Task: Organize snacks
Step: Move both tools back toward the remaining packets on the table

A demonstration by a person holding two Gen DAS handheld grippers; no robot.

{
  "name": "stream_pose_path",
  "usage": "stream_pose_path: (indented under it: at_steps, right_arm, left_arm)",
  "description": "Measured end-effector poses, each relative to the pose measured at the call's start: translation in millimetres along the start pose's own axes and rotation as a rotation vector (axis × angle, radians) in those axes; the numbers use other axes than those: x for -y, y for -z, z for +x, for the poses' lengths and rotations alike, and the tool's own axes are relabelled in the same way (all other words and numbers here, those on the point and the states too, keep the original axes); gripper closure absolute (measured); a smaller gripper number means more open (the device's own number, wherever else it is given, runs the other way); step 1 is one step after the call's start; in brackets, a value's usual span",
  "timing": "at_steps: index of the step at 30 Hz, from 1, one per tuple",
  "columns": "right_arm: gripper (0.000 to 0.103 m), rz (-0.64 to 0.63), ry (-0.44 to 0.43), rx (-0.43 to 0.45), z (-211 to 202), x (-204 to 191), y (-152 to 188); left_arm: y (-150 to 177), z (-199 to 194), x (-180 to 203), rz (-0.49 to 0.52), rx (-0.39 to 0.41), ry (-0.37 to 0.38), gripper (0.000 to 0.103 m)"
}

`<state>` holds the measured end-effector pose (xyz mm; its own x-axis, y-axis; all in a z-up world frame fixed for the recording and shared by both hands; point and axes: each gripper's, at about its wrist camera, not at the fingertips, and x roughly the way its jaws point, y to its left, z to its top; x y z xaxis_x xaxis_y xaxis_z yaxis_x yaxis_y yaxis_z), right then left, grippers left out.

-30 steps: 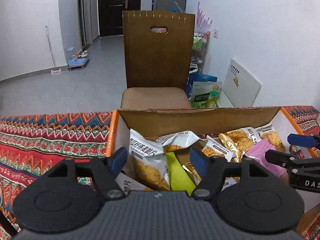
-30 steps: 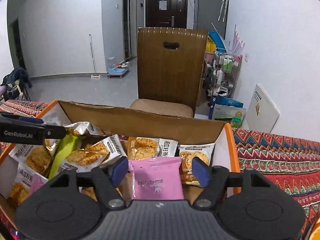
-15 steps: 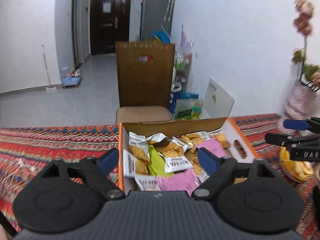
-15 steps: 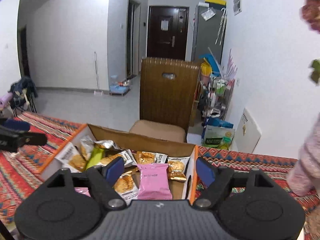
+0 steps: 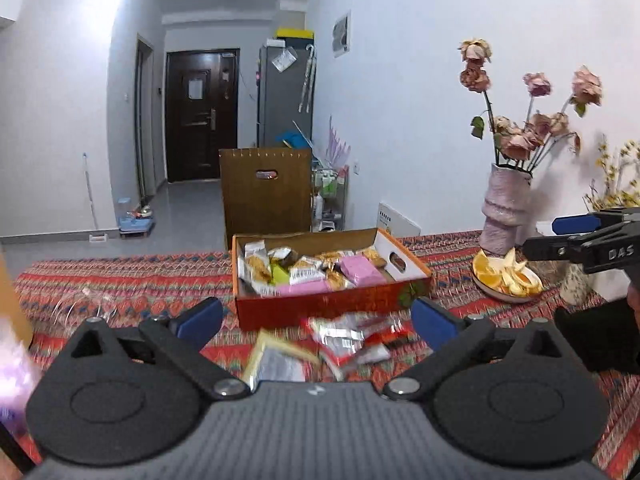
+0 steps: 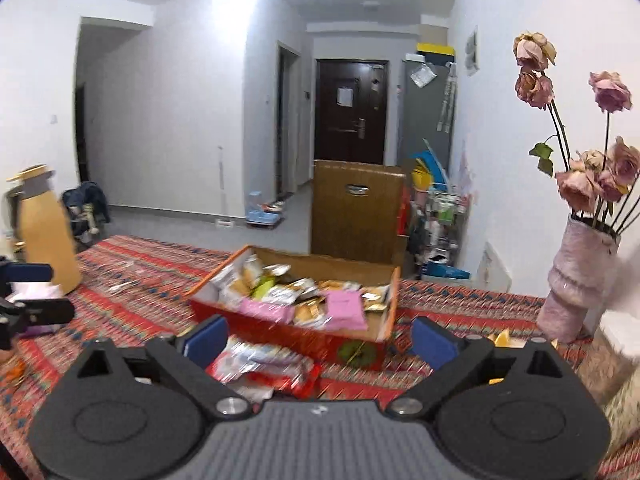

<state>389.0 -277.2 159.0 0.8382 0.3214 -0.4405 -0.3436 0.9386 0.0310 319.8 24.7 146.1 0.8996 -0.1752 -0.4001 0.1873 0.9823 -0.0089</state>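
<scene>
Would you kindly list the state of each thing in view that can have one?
left gripper: open, nothing between its jaws, which have just been opening.
right gripper: open, empty, its jaws have just been opening too.
cardboard snack box: open-topped, full of packets.
loose snack packets: lying on the tablecloth in front of the box.
dark door: shut.
roses: wilted, upright in the vase.

Both wrist views back from shared snack box (image 5: 332, 276), somewhat blurred.
</scene>
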Motion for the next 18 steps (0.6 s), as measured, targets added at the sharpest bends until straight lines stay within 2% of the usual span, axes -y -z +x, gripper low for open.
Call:
stream_pose_path:
  at_steps: [4,8,10,15,18]
  right_arm:
    - [0.004,0.01,0.003,0.021,-40,-15,41]
    - [0.003,0.013,0.046,0.055,-73,-32,87]
    - [0.003,0.031,0.056,0.051,-82,-40,110]
    - [0.003,0.064,0.095,0.038,-101,-60,165]
    - [0.003,0.076,0.105,0.022,-110,-67,191]
  left_arm:
    - [44,-34,13,-0.015,-0.007,-0.027,0.0]
    - [79,-67,26,-0.013,0.023,-0.072,0.0]
    - [96,-79,30,-0.023,0.035,-0.079,0.0]
    - [130,-100,38,-0.054,0.009,-0.061,0.0]
    - [144,-104,38,-0.05,-0.012,-0.078,0.0]
